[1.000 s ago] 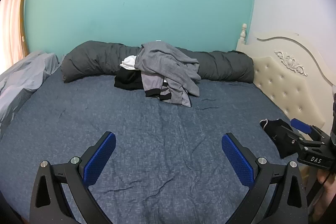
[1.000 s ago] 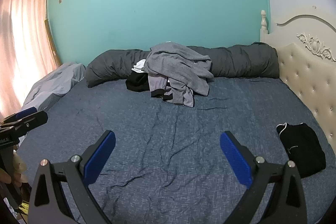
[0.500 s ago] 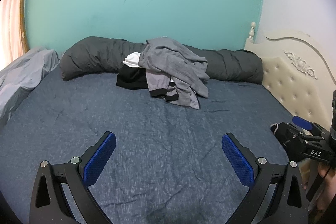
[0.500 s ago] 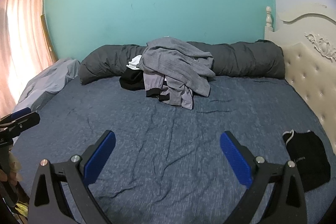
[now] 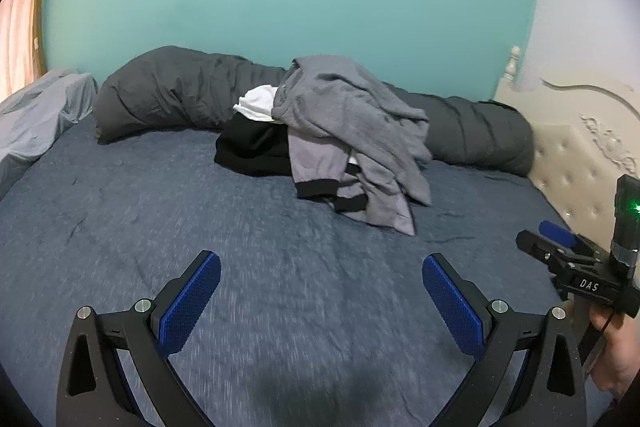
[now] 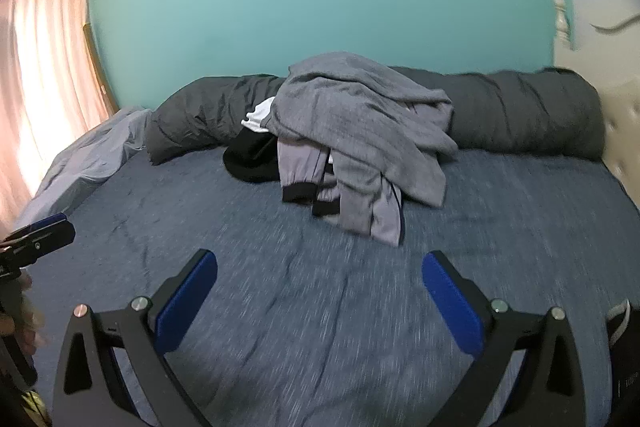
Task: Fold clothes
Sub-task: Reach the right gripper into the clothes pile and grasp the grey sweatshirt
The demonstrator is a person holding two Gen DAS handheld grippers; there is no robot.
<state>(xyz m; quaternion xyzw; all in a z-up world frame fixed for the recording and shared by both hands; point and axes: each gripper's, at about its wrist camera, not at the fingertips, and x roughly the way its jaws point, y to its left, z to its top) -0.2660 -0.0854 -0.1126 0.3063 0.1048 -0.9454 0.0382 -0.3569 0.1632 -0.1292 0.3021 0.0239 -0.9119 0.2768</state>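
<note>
Rumpled heap of soft grey knit clothes with black ribbed cuffs, against rolled dark duvet on bed. Left gripper and right gripper both wide apart, empty, blue textured fingers

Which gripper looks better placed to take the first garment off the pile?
Marginally the right gripper: the grey garment's hanging end lies nearer its centreline than the left gripper's. Both are open, empty and short of the pile.
</note>
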